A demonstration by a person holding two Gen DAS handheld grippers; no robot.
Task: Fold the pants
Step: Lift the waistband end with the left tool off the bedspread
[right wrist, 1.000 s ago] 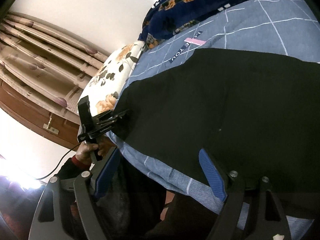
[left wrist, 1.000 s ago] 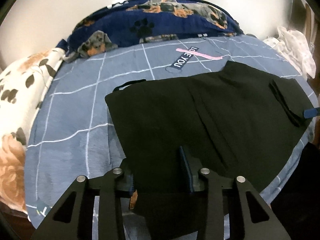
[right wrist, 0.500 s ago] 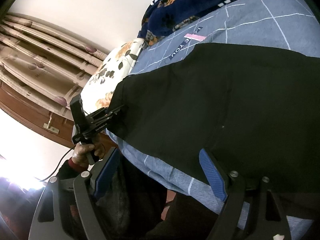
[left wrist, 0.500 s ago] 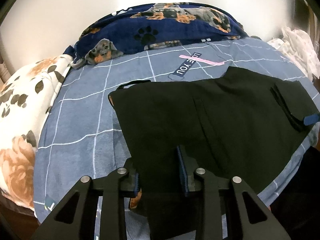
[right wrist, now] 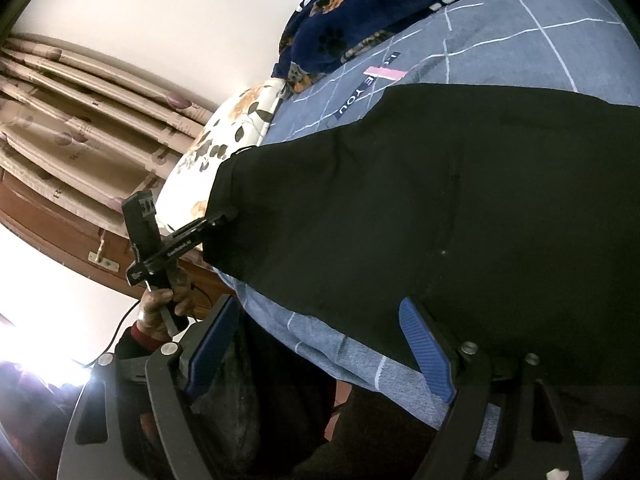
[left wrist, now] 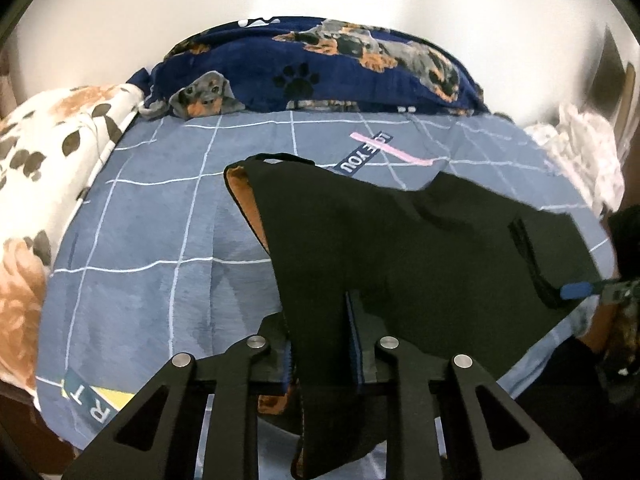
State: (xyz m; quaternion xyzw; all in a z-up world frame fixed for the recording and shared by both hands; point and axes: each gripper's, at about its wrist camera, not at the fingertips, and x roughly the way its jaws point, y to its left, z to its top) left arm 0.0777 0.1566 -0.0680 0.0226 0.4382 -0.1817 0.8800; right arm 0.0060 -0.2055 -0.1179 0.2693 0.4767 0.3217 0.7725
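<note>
Black pants [left wrist: 400,248] lie spread across a blue checked bed [left wrist: 160,220], their near-left edge raised. The left tongs [left wrist: 320,344] are closing on that edge, with cloth bunched between the pads. The right tongs [right wrist: 320,348] hang open at the bed's near side, holding nothing. To fold well, the pinch should probably take both layers before carrying the edge across. The pants' right end is cut off, and the black cloth hides seams and layers.
</note>
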